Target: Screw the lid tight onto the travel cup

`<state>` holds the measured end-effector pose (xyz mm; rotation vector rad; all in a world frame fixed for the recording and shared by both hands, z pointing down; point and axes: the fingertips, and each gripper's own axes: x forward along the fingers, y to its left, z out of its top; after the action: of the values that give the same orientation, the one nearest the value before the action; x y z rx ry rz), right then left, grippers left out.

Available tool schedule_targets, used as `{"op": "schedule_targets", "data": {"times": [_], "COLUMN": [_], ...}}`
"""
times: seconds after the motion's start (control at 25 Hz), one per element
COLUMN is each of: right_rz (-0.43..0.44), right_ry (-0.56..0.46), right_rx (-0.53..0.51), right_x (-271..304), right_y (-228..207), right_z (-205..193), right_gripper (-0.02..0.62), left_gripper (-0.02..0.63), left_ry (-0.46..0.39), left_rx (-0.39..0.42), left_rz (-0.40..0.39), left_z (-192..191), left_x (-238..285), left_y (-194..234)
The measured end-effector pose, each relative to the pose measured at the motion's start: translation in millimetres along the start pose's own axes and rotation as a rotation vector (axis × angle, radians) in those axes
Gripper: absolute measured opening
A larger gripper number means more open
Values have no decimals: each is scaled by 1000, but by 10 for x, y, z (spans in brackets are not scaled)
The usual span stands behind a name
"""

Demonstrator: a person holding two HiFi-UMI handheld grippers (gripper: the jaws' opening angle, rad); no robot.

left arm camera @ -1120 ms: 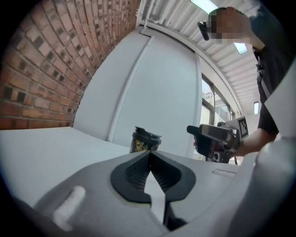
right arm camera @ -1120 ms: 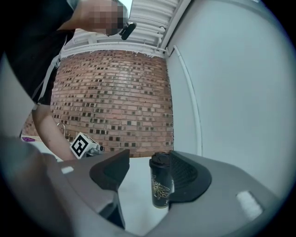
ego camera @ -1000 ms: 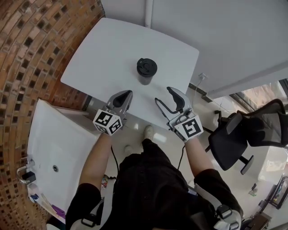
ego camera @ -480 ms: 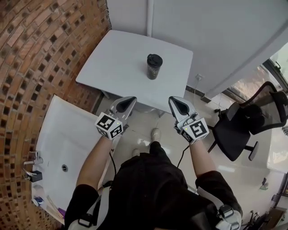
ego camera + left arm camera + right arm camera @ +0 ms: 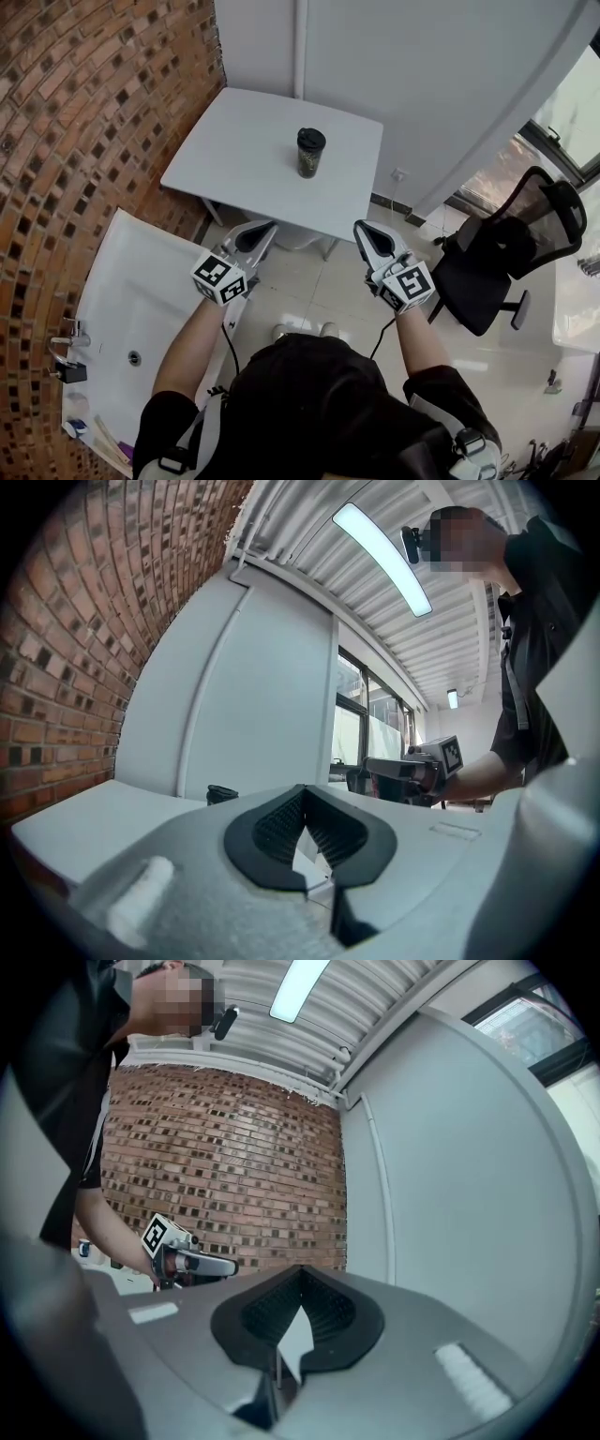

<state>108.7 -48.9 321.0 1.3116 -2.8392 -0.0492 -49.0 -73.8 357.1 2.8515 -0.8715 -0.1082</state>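
Observation:
The travel cup, dark with a black lid on top, stands upright on the white table towards its right side. Both grippers hang over the floor, short of the table's near edge and well apart from the cup. My left gripper is shut with nothing in it, and so is my right gripper. In the left gripper view the shut jaws fill the foreground, the cup's lid peeks over them, and the right gripper shows beyond. The right gripper view has its own shut jaws and the left gripper.
A white washbasin with a tap sits at the lower left against the brick wall. A black office chair stands to the right. A white wall rises behind the table.
Both grippers have drawn back from the table's edge toward the person and risen. The right gripper's jaws, open a second ago, are shut now. The cup has stayed put.

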Motion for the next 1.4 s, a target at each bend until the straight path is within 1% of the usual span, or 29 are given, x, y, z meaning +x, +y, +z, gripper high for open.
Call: {"op": "schedule_targets", "data": {"times": [0.2, 0.32, 0.44, 0.68, 0.92, 1.4], "right_rz": [38, 30, 20, 50, 86, 84], "right_ry": [-14, -17, -36, -57, -60, -46], "right_rx": [3, 8, 17, 30, 21, 21], "right_x": [-177, -291, -308, -205, -102, -73], "right_y": [9, -73, -231, -212, -159, -270], "right_z": [74, 66, 19, 71, 99, 90], "right_gripper": [5, 5, 5, 5, 5, 5], "left_gripper": [2, 2, 2, 2, 2, 2], "left_ry": [-24, -22, -34, -30, -20, -16], "left_rx": [-26, -6, -4, 1, 22, 8], "left_rz": [2, 6, 13, 23, 27, 23], "left_z": [76, 82, 105, 66, 38, -28], "left_x": [7, 38, 84, 117, 167, 299], "left_y": [-187, -309, -350, -376, -357, -302]}}
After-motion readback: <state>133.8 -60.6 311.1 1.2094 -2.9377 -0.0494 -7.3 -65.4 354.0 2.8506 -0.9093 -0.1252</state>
